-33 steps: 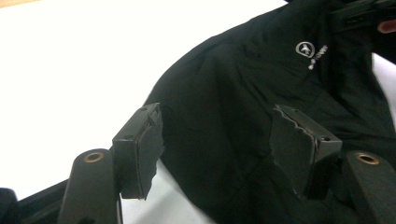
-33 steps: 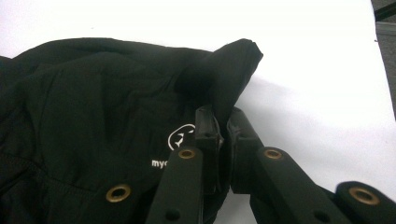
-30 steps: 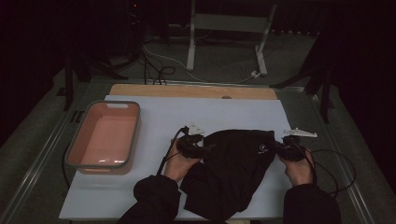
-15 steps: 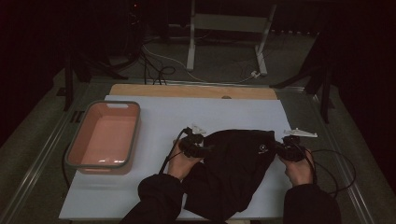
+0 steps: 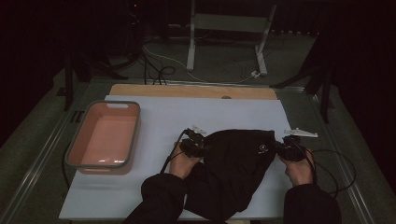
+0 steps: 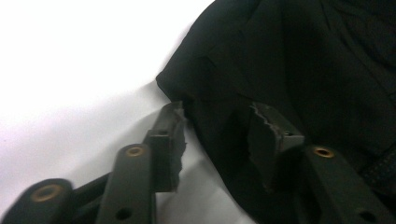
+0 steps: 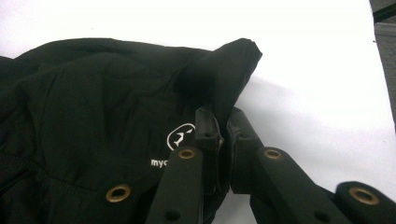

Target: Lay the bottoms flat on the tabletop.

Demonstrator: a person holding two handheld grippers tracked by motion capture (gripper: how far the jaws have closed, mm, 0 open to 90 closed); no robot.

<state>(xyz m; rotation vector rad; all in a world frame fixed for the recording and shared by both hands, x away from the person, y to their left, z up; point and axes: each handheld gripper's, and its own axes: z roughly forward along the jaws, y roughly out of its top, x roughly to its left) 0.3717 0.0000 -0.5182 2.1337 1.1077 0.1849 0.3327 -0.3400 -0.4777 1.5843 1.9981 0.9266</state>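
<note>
Altogether 1 black garment (image 5: 238, 163), right gripper (image 7: 223, 126) clamped on it, left gripper (image 6: 217, 123) closing, 1 pink tub (image 5: 103, 135) beside.

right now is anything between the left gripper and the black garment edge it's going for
Nothing visible. The left gripper straddles the black garment at its left edge, cloth already between the jaws, which have just been closing but are not yet pinching it. The right gripper is shut on the garment's other corner.

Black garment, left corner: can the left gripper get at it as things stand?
Probably yes. The left gripper has its jaws astride the black garment edge, just been closing, nothing else between them. The right gripper already pinches the other corner.
</note>
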